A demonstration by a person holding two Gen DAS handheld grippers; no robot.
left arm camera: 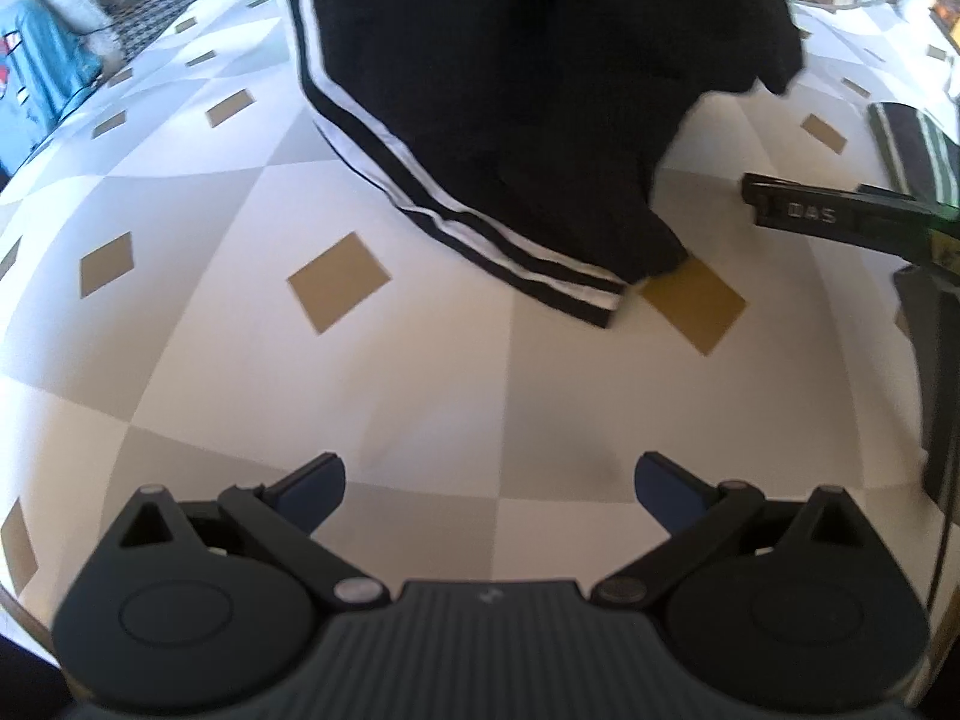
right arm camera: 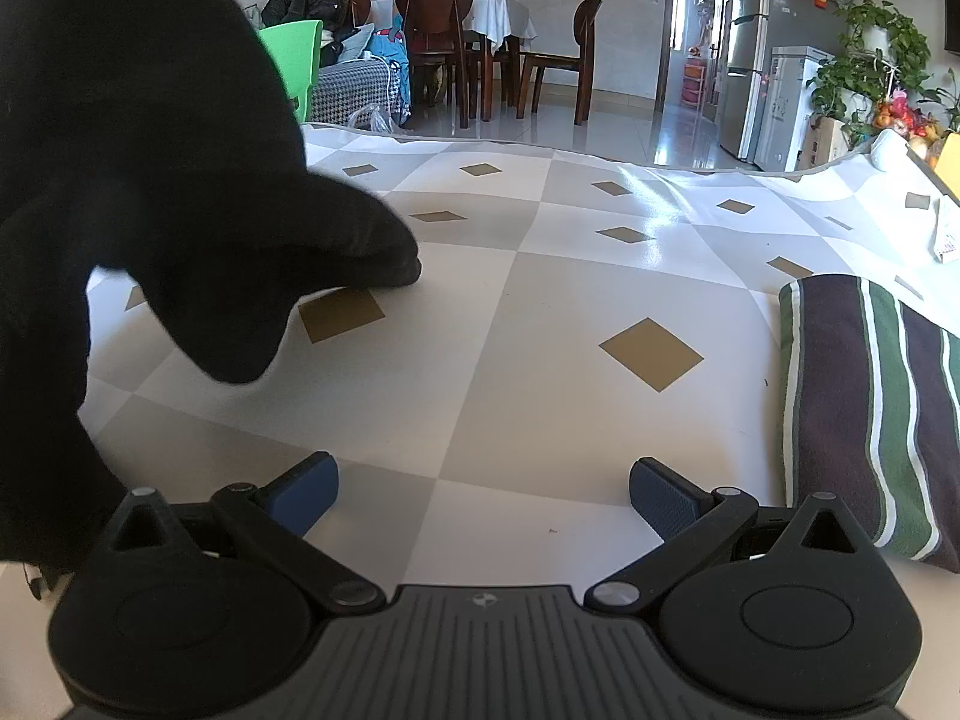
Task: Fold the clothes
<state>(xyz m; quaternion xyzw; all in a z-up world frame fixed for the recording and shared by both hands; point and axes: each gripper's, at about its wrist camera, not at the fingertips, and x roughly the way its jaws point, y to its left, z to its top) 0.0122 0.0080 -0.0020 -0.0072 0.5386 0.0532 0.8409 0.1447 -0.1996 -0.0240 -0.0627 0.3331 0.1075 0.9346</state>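
A black garment with white side stripes (left arm camera: 516,138) lies crumpled on the checked tablecloth (left arm camera: 444,396), ahead of my left gripper (left arm camera: 489,495), whose jaws stand wide open with nothing between them. In the right wrist view the same black garment (right arm camera: 150,180) fills the left side, its edge resting on the cloth. My right gripper (right arm camera: 483,495) is open and empty above the tablecloth (right arm camera: 510,390), and its finger (left arm camera: 840,216) shows at the right edge of the left wrist view.
A folded garment with purple, green and white stripes (right arm camera: 870,408) lies at the right of the table. Beyond the table's far edge stand wooden chairs (right arm camera: 444,30), a green chair (right arm camera: 297,54), a fridge (right arm camera: 750,60) and potted plants (right arm camera: 870,60).
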